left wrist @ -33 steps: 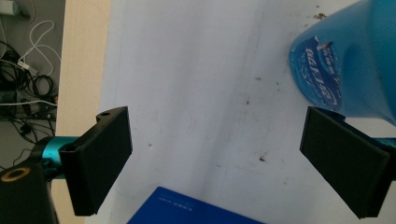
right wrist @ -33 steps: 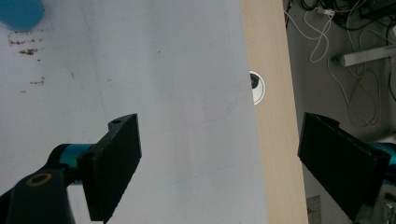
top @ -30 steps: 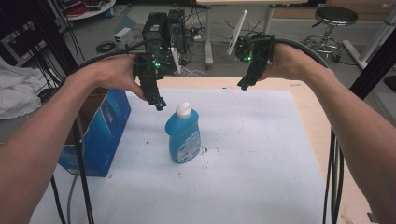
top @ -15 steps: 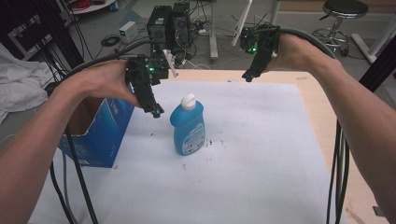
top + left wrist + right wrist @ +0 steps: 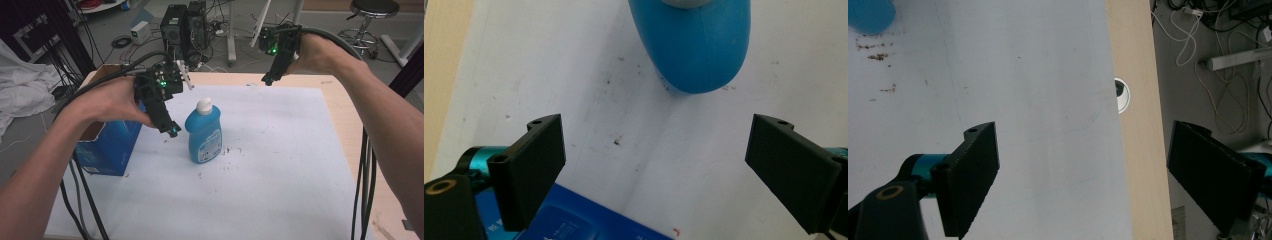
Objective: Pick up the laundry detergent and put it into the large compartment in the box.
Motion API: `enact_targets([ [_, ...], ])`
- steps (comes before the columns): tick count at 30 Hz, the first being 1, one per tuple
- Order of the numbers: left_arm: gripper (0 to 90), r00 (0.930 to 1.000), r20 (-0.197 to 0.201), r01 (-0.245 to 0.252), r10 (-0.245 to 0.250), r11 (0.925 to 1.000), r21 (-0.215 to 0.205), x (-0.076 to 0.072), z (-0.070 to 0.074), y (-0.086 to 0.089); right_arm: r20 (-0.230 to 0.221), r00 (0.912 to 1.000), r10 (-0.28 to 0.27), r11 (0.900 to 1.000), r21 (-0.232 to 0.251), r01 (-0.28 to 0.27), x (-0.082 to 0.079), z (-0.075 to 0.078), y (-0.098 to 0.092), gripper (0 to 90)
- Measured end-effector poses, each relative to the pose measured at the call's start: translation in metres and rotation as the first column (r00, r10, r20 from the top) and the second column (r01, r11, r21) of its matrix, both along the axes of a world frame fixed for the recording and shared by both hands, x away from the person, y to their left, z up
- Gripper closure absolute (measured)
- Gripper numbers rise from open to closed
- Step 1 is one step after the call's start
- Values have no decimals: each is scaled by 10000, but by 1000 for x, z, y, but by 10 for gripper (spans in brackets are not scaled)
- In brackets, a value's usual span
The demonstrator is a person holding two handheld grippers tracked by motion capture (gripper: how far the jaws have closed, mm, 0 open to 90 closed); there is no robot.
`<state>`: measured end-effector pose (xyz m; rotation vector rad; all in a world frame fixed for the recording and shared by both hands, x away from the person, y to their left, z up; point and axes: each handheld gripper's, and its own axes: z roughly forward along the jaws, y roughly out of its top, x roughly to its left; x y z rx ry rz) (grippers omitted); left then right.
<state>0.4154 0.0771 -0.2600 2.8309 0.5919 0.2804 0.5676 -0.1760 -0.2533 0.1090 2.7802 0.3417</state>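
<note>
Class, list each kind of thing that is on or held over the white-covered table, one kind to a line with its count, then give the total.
Blue bottle with a white cap: 1
Blue carton at the table's left edge: 1
Hand-held gripper, jaws open: 2 (left hand-held gripper, right hand-held gripper)
Total: 4

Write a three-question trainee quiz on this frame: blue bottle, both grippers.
1. True or false: the left gripper is clamped on the blue plastic bottle with the white cap.
2. Which thing stands nearest the left gripper? A the bottle, B the round stool, C the white cloth
3. Fill in: the right gripper hangs over the table's far ____.

Key
1. False: its jaws are wide open, the bottle apart from them.
2. A
3. edge
</note>
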Motion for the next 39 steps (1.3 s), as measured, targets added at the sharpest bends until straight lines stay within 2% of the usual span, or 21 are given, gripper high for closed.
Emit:
enact_targets([
  [4, 93, 9992, -78, -395, 395, 9992, 18, -1, -5, -2, -2, 10000, 27, 10000, -10, -27, 0, 0, 0, 126],
  [7, 92, 9965, -288, -797, 786, 9961, -370, -5, -10, -6, -5, 10000, -30, 10000, 16, 30, -1, 0, -1, 126],
  [11, 92, 9932, -236, -1149, 1136, 9913, -645, -7, -10, -11, -11, 10000, -40, 10000, -31, 40, 0, -1, -1, 126],
  [12, 92, 9892, -188, -1466, 1455, 9858, -821, -8, -10, -15, -26, 10000, -17, 10000, -31, 16, 1, -1, -1, 126],
  [13, 92, 9892, -188, -1466, 1455, 9858, -821, -8, -10, -15, -26, 10000, -17, 10000, -31, 16, 1, -1, -1, 126],
  [15, 92, 9851, -149, -1720, 1714, 9801, -987, -8, -10, -18, -14, 10000, -52, 10000, -44, 52, 0, -1, 0, 126],
  [16, 92, 9800, -108, -1986, 1987, 9737, -1115, -7, -11, -22, -18, 10000, 20, 10000, -79, -20, 0, -1, 1, 126],
  [19, 92, 9767, -111, -2139, 2142, 9696, -1189, -7, -12, -24, 1, 10000, -17, 10000, -58, 17, 0, -1, 1, 126],
  [20, 92, 9707, -125, -2394, 2400, 9607, -1408, -7, -15, -29, -2, 10000, -14, 10000, -35, 14, 0, -1, 2, 126],
  [21, 92, 9707, -125, -2394, 2400, 9607, -1408, -7, -15, -29, -7, 10000, -13, 10000, -29, 13, 0, -1, 2, 126],
  [22, 92, 9675, -139, -2515, 2525, 9555, -1542, -7, -16, -32, -2, 10000, -5, 10000, -14, 5, 0, -1, 2, 126],
  [23, 92, 9607, -85, -2748, 2776, 9457, -1738, -5, -18, -35, -15, 10000, 8, 10000, -16, -8, 0, -1, 2, 126],
  [24, 92, 9607, -85, -2748, 2776, 9457, -1738, -5, -18, -35, -15, 10000, 8, 10000, -16, -8, 0, -1, 2, 126],
  [26, 92, 9533, 43, -2968, 3019, 9394, -1715, -2, -21, -41, -21, 10000, 51, 10000, -83, -51, -1, -1, 2, 126],
  [28, 92, 9513, 77, -3023, 3080, 9378, -1707, -2, -23, -42, -20, 10000, 52, 10000, -60, -52, -1, -1, 2, 126],
  [29, 92, 9480, 62, -3121, 3181, 9335, -1764, 0, -24, -45, -7, 10000, 39, 10000, -32, -39, 0, 0, 1, 126],
  [32, 93, 9445, 69, -3220, 3284, 9299, -1779, 2, -26, -47, -16, 10000, -12, 10000, -3, 12, 0, 0, 0, 126],
  [36, 93, 9436, 74, -3255, 3311, 9315, -1622, 3, -31, -51, -21, 10000, -40, 10000, -85, 40, 0, -1, -2, 126],
  [39, 93, 9415, 114, -3303, 3368, 9289, -1673, 4, -33, -53, -19, 10000, -51, 10000, -36, 51, 0, -1, -3, 126],
])
